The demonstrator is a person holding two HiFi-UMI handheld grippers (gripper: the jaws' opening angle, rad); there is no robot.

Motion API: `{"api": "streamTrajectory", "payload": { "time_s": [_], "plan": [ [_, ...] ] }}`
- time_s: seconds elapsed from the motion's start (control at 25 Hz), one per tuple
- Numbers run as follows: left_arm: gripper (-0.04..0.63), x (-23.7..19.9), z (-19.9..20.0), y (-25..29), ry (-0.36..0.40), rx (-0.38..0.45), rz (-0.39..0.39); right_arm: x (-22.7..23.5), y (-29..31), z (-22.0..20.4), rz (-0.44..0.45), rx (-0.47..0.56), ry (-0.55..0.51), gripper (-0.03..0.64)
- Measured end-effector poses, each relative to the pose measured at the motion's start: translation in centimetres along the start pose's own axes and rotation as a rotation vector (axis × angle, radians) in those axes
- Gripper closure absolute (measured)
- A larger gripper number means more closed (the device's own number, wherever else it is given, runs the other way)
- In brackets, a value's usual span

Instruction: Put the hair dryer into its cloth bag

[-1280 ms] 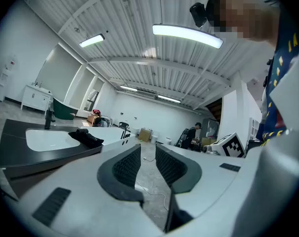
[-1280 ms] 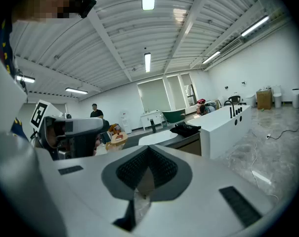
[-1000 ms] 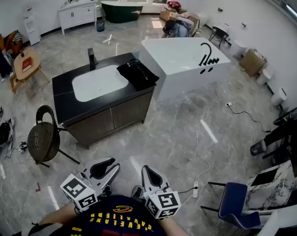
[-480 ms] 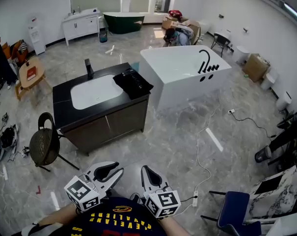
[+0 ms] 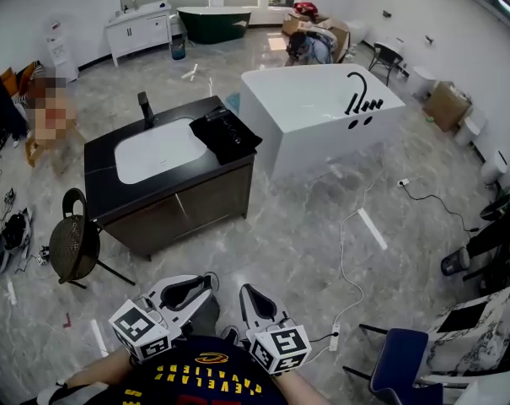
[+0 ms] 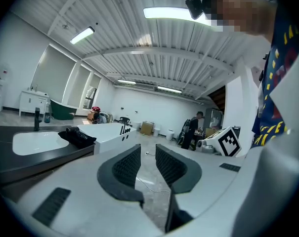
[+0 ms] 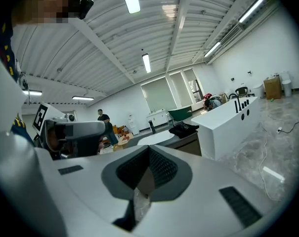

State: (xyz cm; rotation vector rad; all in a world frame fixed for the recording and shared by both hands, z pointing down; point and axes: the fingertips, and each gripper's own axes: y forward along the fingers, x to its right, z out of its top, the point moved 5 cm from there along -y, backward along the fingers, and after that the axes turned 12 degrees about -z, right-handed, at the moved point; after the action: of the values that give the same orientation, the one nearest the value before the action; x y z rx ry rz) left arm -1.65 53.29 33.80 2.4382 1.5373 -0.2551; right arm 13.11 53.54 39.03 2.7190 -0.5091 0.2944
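A black, cloth-like heap (image 5: 225, 133) lies on the right end of the dark vanity top (image 5: 103, 197), beside the white sink (image 5: 158, 150). I cannot tell bag from hair dryer in it. The heap also shows far off in the left gripper view (image 6: 77, 136) and the right gripper view (image 7: 184, 129). Both grippers hang close to my body, well short of the vanity. My left gripper (image 5: 187, 292) (image 6: 148, 154) is open, with only floor showing between its pads. My right gripper (image 5: 253, 298) (image 7: 149, 151) is shut on nothing.
A white bathtub (image 5: 318, 108) stands right of the vanity. A wicker chair (image 5: 73, 245) sits at the vanity's left front corner, a blue chair (image 5: 402, 363) at lower right. A white cable (image 5: 343, 260) trails over the marble floor. A black faucet (image 5: 144, 108) rises behind the sink.
I have walked a little toward the vanity with both grippers carried along at my front. Their jaws stand as before, left open and right shut.
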Motion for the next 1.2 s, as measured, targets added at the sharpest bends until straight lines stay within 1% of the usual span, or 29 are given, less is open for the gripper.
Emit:
{"api": "streamTrajectory", "payload": {
  "time_s": [0.12, 0.2, 0.28, 0.4, 0.56, 0.68, 0.8, 0.96, 1.08, 1.2],
  "plan": [
    [0.499, -2.9, 0.4, 1.6, -0.042, 0.026, -0.004, 1.7, 2.1, 0.5, -0.015, -0.019, 0.005, 0.609],
    [0.499, -4.8, 0.8, 3.2, -0.06, 0.025, -0.022, 3.0, 3.6, 1.4, -0.042, -0.017, 0.003, 0.609],
    [0.499, -6.5, 1.3, 5.0, -0.054, 0.011, -0.055, 4.0, 5.3, 2.2, -0.06, -0.017, 0.006, 0.609],
    [0.499, -9.9, 2.2, 7.1, -0.042, 0.006, -0.089, 4.7, 9.2, 3.6, -0.043, -0.032, -0.001, 0.609],
    [0.499, -15.9, 3.9, 9.4, -0.073, 0.012, -0.089, 5.3, 14.8, 6.0, -0.027, -0.046, -0.049, 0.609],
    [0.499, -19.4, 5.2, 10.6, -0.073, 0.013, -0.103, 5.6, 18.2, 7.6, -0.023, -0.058, -0.067, 0.609],
    [0.499, -22.9, 6.1, 11.2, -0.082, 0.02, -0.106, 6.0, 21.3, 8.9, -0.037, -0.052, -0.063, 0.609],
    [0.499, -26.8, 7.1, 11.7, -0.086, 0.033, -0.092, 7.1, 24.9, 10.3, -0.066, -0.026, -0.032, 0.609],
    [0.499, -29.3, 7.3, 12.5, -0.119, 0.047, -0.087, 7.9, 27.7, 11.5, -0.077, -0.016, -0.039, 0.609],
    [0.5, -31.5, 6.9, 13.6, -0.16, 0.044, -0.069, 8.8, 30.4, 12.0, -0.067, -0.024, -0.05, 0.609]
  ]
}}
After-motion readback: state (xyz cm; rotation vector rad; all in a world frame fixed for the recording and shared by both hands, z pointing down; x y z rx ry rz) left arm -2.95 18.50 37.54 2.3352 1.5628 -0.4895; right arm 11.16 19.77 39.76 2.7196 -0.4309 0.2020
